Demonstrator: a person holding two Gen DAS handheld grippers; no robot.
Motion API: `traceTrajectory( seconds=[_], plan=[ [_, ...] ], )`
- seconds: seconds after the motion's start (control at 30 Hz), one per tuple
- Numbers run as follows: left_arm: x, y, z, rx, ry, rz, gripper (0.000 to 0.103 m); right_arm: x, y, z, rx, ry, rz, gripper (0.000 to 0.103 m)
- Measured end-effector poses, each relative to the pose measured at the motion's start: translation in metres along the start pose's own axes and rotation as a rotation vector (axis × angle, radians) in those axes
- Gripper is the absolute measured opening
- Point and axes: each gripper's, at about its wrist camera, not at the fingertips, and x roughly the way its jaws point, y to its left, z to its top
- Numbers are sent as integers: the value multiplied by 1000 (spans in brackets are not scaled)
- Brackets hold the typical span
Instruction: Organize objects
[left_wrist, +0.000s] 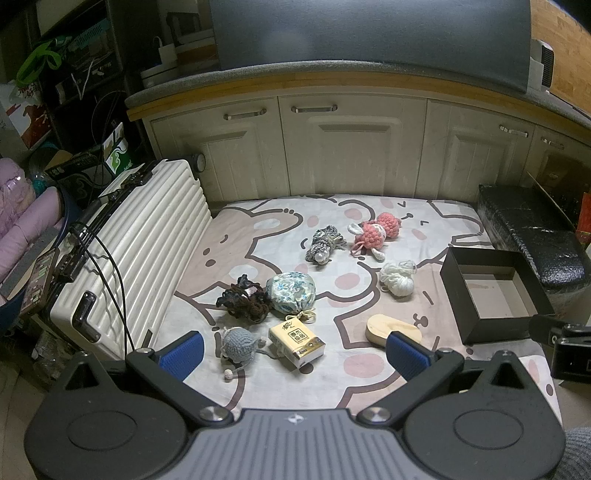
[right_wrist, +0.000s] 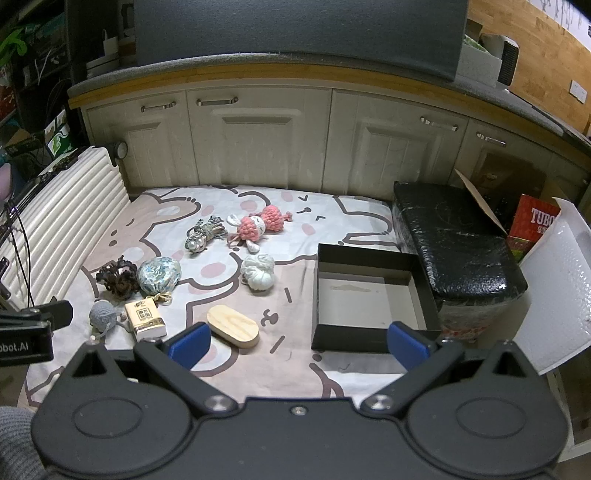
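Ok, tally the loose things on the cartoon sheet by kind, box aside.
Crocheted toys: 3: pink bunny, striped grey fish, grey mouse
Yarn bundles: 2: white, dark brown
Floral drawstring pouch: 1
Yellow tissue pack: 1
Oval wooden block: 1
Total: 8

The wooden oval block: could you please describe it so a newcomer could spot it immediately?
Find the black box on the cartoon bedsheet. The wooden oval block lies flat on the sheet just left of it. It is the only hard, pale wood thing; its neighbours are yarn or fabric.
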Motion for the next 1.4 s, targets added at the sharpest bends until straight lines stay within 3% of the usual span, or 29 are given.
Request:
traceTrajectory(
  seconds=[1.4],
  plan=[
    [0,0,0,1,0,0,103,1,2,0,-3,3,-2,103]
  ],
)
